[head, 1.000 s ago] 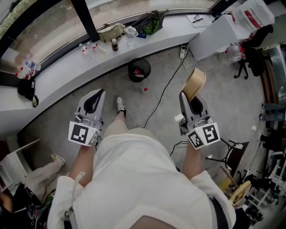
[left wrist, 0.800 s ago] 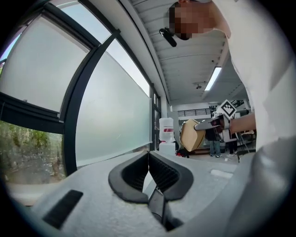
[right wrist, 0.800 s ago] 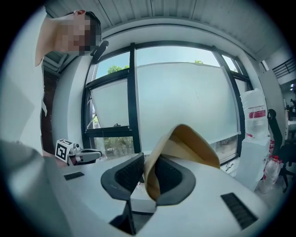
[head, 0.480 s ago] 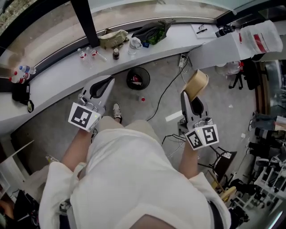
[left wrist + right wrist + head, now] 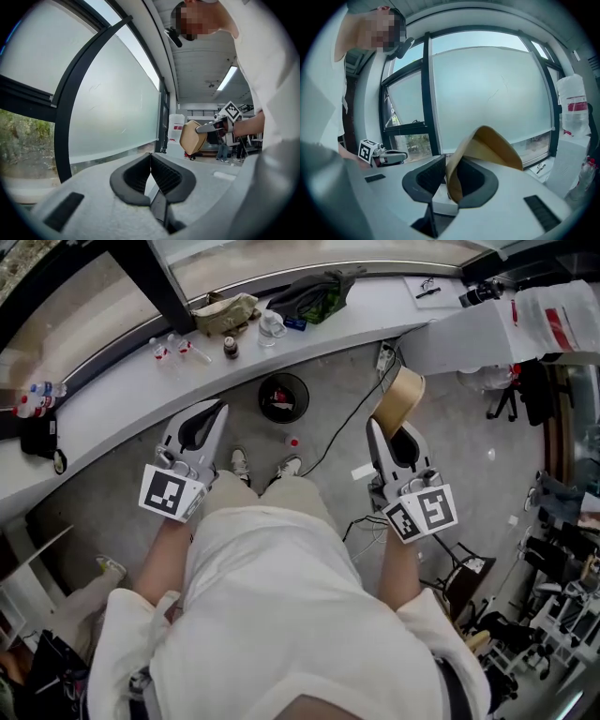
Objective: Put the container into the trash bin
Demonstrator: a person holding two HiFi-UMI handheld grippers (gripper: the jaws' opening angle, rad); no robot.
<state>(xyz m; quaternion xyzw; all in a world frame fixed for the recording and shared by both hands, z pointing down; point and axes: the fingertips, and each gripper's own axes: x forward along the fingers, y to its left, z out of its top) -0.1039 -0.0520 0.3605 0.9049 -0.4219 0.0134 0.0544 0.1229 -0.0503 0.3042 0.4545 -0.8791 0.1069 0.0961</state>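
Observation:
In the head view a tan paper container [image 5: 398,399] sticks up and forward from my right gripper [image 5: 379,427], which is shut on its rim. The right gripper view shows the container's curved wall [image 5: 487,145] pinched between the black pads [image 5: 427,176] of that gripper [image 5: 450,173]. A round black trash bin [image 5: 283,397] stands on the floor ahead, between the two grippers and below the ledge. My left gripper [image 5: 212,414] is held out level at the left, shut and empty; its tips meet [image 5: 150,158]. From there the container [image 5: 193,137] shows off to the right.
A curved white ledge [image 5: 112,395] runs behind the bin, carrying small bottles [image 5: 173,345], a tan bag [image 5: 225,310] and a dark bag [image 5: 314,294]. A black cable [image 5: 342,427] and a red cap [image 5: 292,442] lie on the floor. A white counter [image 5: 469,334] stands at the right.
The person has stepped forward, both feet now side by side. Both grippers have travelled with the body toward the ledge and bin. The container stays in the right gripper.

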